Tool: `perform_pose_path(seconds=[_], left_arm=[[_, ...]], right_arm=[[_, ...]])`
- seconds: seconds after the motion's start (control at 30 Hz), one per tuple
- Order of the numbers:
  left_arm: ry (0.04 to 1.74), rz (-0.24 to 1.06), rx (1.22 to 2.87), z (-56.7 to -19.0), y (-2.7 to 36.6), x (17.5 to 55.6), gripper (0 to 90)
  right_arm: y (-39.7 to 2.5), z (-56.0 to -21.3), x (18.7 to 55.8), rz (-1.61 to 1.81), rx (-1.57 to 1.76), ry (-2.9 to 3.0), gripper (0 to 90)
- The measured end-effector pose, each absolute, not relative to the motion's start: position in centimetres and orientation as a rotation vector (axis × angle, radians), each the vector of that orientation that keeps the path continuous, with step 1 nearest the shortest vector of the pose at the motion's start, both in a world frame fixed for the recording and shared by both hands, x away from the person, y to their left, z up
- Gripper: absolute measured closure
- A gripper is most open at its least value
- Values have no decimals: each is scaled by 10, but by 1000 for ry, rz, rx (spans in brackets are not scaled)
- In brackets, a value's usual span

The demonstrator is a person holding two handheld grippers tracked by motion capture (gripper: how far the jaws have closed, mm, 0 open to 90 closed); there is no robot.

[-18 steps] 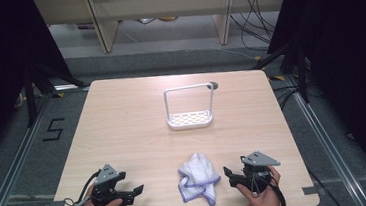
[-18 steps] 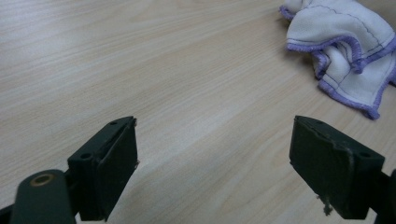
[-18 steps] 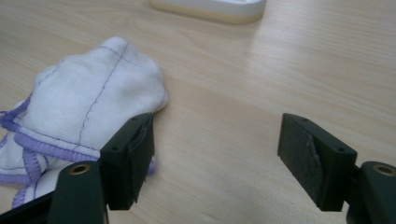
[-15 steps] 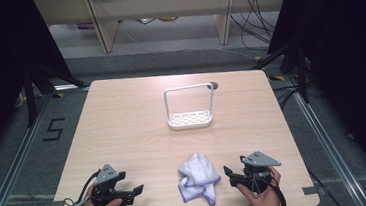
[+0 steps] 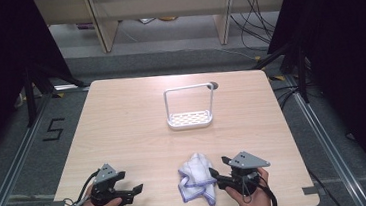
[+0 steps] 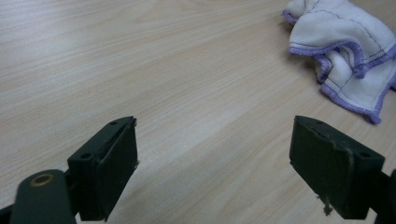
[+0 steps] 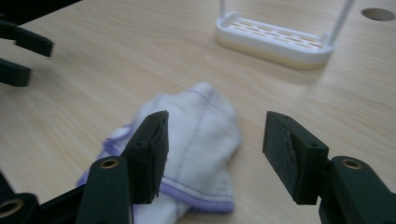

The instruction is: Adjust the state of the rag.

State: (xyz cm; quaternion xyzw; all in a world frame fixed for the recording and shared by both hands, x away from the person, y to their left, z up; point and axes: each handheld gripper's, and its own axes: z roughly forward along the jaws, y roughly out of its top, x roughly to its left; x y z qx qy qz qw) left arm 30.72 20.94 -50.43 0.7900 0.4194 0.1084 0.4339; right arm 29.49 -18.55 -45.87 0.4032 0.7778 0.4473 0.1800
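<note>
Crumpled white cloth [image 5: 196,177] w/ purple hem, lying on table [image 5: 122,118]

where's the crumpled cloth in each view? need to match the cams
High view: cloth at near table edge, just left of the right claw.
Left gripper view: cloth at top right, beyond the open jaws.
Right gripper view: cloth centre, between and ahead of the jaws.
Shared landmark: its purple-stitched hem.
</note>
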Motion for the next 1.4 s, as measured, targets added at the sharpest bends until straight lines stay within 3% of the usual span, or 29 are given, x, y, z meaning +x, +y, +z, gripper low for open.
perform_pose_path(seconds=[0.47,0.8,0.83,0.9,0.93,0.97,1.4], left_arm=[[1056,254,1946,-506,207,308,149],[1057,239,1951,-507,205,308,149],[1060,247,1971,-506,205,308,149],[1063,245,1970,-506,205,307,149],[1054,233,1965,-507,205,308,149],[1060,242,1968,-507,205,308,149],[977,237,1964,-504,193,302,181]], right_arm=[[-116,-458,290,1170,824,2461,579],[-99,-476,301,937,801,2459,585],[-97,-481,304,880,747,2490,638],[-96,-484,305,863,706,2493,670],[-101,-485,308,870,685,2491,800],[-103,-483,308,889,712,2486,850],[-151,-439,314,1195,822,2385,888]])
